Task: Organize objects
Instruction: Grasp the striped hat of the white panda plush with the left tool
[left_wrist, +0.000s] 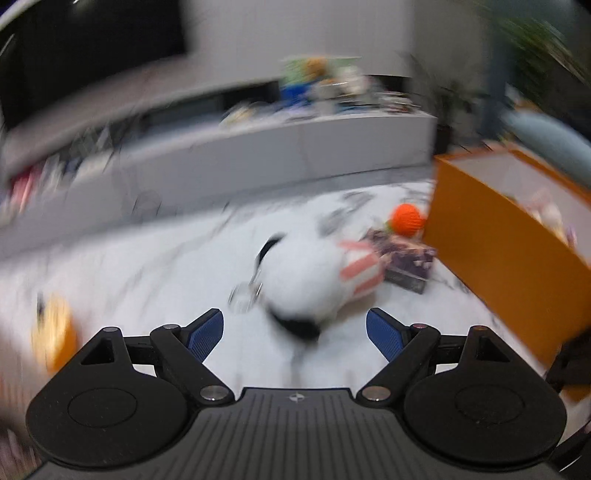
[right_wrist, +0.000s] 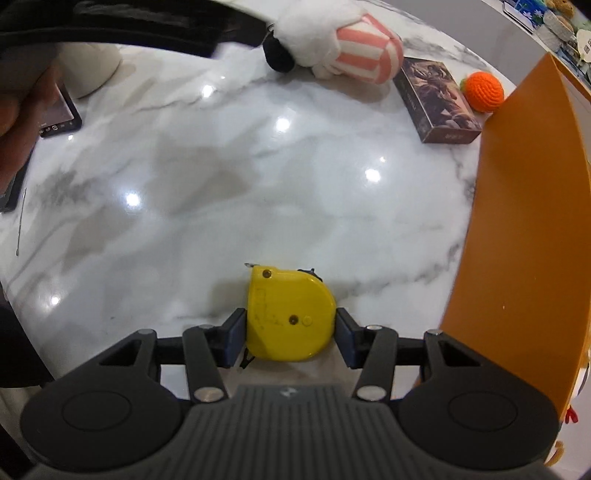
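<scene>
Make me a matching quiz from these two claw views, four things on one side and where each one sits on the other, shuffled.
Things:
1. tape measure
2. crochet ball
3. card box
4. plush toy

Places:
A. between plush toy and crochet ball
B. far edge of the table, next to the orange bin
C. between the right claw pads
D. far side of the table, left of the card box

Pairs: 1-C, 2-B, 3-A, 4-D
</scene>
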